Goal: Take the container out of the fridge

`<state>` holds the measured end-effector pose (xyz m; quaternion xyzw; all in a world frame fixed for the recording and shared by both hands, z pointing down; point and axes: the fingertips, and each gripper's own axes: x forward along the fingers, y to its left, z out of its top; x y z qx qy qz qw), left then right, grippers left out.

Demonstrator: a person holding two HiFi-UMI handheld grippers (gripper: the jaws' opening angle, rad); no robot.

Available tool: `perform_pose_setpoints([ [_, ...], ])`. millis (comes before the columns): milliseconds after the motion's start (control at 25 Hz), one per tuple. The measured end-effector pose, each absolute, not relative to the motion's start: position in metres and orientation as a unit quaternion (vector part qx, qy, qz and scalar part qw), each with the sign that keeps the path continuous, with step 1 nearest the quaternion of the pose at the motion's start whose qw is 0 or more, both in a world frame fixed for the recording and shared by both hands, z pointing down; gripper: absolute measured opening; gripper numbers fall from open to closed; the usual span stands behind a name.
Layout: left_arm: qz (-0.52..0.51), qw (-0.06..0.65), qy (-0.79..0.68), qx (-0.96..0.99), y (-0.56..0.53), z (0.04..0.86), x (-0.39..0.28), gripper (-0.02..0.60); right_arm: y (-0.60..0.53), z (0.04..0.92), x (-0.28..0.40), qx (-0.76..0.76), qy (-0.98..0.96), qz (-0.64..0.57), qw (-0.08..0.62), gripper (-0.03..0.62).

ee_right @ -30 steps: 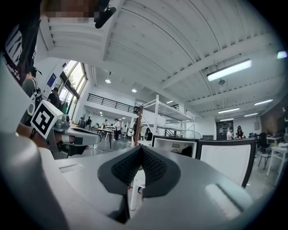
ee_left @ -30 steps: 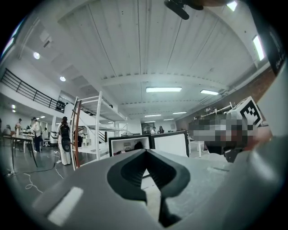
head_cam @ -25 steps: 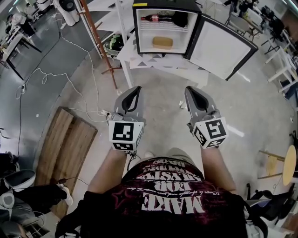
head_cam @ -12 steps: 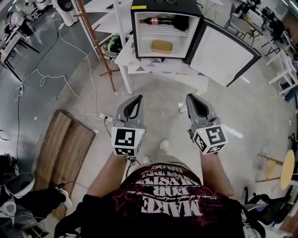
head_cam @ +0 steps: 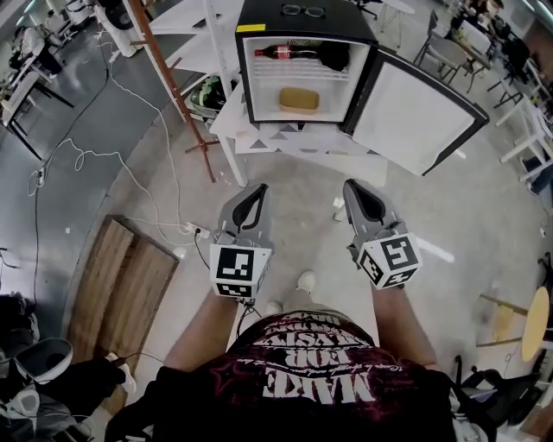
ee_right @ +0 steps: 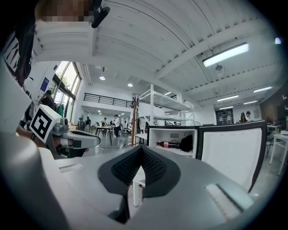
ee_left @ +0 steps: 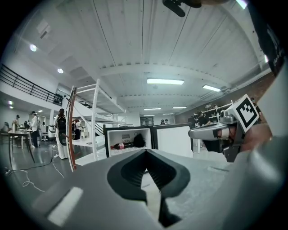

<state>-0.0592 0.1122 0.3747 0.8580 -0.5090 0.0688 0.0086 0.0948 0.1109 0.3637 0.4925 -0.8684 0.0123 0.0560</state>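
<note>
Approach phase here, with nothing in hand yet. Nearest the person, the left tongs (head_cam: 256, 191) and the right tongs (head_cam: 355, 190) are carried side by side at waist height, both pointing to twelve o'clock. Each gripper view shows its jaws drawn together at the tips with nothing between them, so both are empty. Off at eight o'clock a wooden board (head_cam: 121, 276) lies on the floor, well clear of the path.

Beyond a stretch of bare concrete, dead ahead at twelve o'clock, stands the fridge (head_cam: 276, 10) on a low white surface (head_cam: 298, 138). Its door (head_cam: 423, 112) is swung wide out toward two o'clock (one job that looks already done). On the upper shelf a bottle (head_cam: 289, 52) lies on its side beside a dark bundle (head_cam: 334, 56). Below them, alone in the lower compartment, sits the container (head_cam: 298, 98), a tan block near the middle.

The tongs are well apart from the fridge, so the step looks to be closing the distance. The next move calls for going forward to twelve o'clock, parting at least one pair of jaws wide enough for the container's sides, and reaching in low under the shelf. From here it cannot be told whether one pair will manage or both are needed.
</note>
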Motion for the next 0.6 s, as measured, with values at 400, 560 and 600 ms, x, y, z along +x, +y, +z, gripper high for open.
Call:
perform_pose_setpoints([
  [400, 0.068, -0.003, -0.524, 0.849, 0.083, 0.369, -0.064, 0.000, 0.081, 0.364, 0.086, 0.477, -0.878, 0.016, 0.044, 0.028],
  [560, 0.070, -0.003, -0.525, 0.848, 0.075, 0.369, -0.062, 0.000, 0.073, 0.364, 0.088, 0.474, -0.879, 0.017, 0.042, 0.028],
  [600, 0.070, -0.003, -0.525, 0.848, 0.073, 0.370, -0.060, 0.000, 0.071, 0.364, 0.088, 0.473, -0.880, 0.017, 0.042, 0.028],
])
